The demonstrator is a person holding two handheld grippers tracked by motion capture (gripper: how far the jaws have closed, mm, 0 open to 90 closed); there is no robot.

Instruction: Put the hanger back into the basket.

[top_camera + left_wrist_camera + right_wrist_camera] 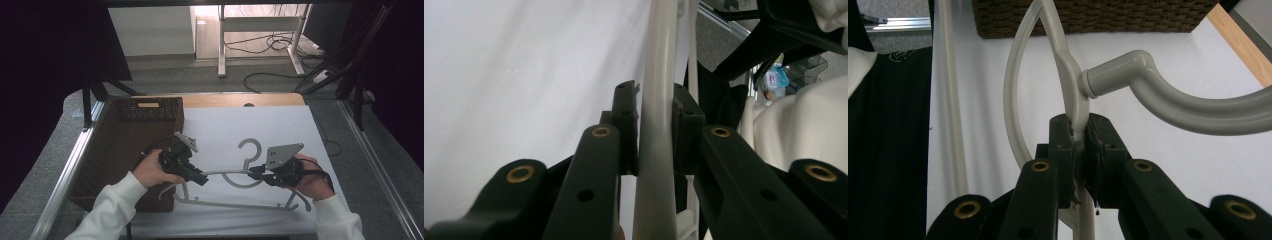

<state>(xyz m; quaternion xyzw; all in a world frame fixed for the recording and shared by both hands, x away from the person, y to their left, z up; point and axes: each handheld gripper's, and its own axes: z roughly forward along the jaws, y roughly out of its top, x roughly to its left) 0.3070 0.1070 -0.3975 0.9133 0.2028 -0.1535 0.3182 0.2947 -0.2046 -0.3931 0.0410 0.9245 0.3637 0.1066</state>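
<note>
Tongs on both sides pinch a grey hanger (235, 172): left tongs (204, 179) on its arm, right tongs (254, 171) beside the hook, above the white counter (280, 125).

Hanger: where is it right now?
High view: the hanger lies on the white sheet, front centre, just right of the basket. The left claw and right claw are each shut on it.

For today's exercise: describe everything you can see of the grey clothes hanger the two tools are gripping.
The hanger looks like pale grey plastic, with a curved hook, sloping shoulders and a straight bottom bar. It lies over the white sheet, beside the wicker basket. The left tool is clamped on its left shoulder, the right tool just below the hook.
</note>
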